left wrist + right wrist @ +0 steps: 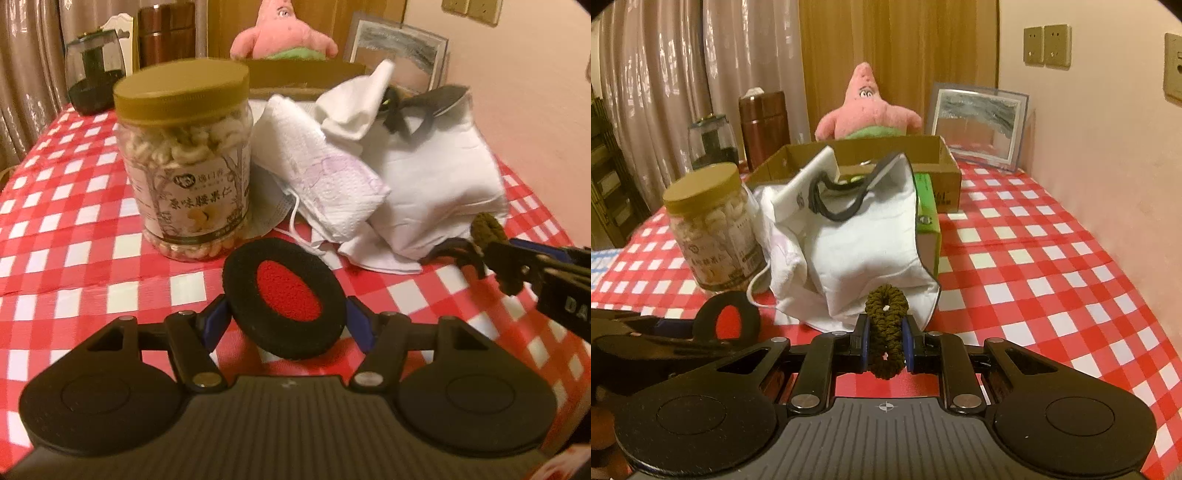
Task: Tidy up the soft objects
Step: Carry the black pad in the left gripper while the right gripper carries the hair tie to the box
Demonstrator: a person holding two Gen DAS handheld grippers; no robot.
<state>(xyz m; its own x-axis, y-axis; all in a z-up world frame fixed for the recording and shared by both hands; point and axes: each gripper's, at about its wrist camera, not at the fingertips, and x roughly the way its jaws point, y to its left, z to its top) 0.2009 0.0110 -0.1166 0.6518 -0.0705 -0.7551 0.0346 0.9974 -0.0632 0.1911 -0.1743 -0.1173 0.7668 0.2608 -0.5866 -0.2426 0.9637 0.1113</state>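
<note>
Ear pad: a black foam ring point(286, 297) with a red fleecy centre, oval and tilted on edge.
Left gripper: the left gripper point(286, 317) had its jaws about half apart, both blue pads against the ring's rim at 9 and 3 o'clock, gripping it just above the checked tablecloth point(74, 229).
Hair tie: an olive-brown knitted scrunchie point(886, 334), squeezed into a tall narrow loop.
Right gripper: the right gripper point(885, 345) had its jaws narrow, pinched on the scrunchie, whose top poked out at 12 o'clock past the fingertips.
Pile: white cloth bag point(871, 236) with black handles, slumped with a face mask point(321, 184) at 12 o'clock from both grippers.
Nut jar: the jar point(184, 162) stood upright at 11 o'clock from the ear pad.
Box: an open cardboard box point(945, 173) sat behind the pile, a pink plush point(866, 107) beyond it.
</note>
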